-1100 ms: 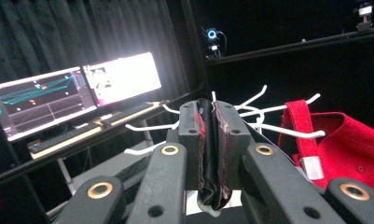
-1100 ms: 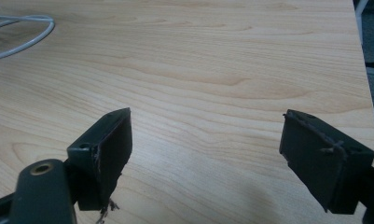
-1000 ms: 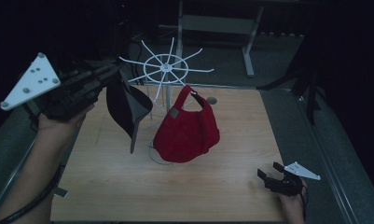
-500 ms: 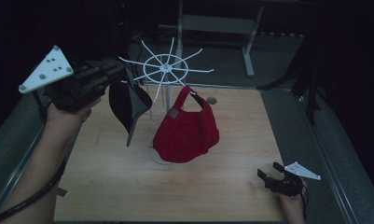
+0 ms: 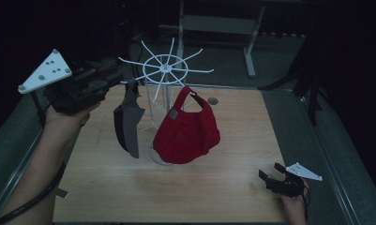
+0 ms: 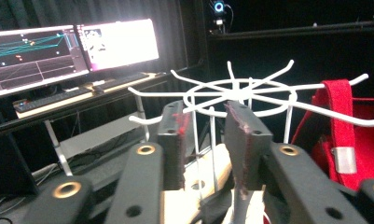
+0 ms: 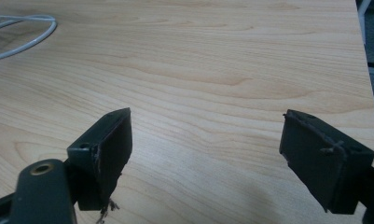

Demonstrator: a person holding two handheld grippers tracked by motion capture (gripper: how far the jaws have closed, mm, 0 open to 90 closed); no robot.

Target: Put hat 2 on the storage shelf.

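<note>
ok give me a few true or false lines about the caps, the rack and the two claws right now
1. The red cap hangs from an arm of the white wire rack. True.
2. The dark grey cap lies flat on the wooden table. False: it hangs at the rack's left side, above the table.
3. The left claw is clamped on the red cap. False: its jaws have just been opening, and a gap shows between them by the grey cap's hanging spot.
4. The right claw rests open low over bare wood near the table's right front corner. True.
5. Both caps are red. False: one is dark grey.
</note>
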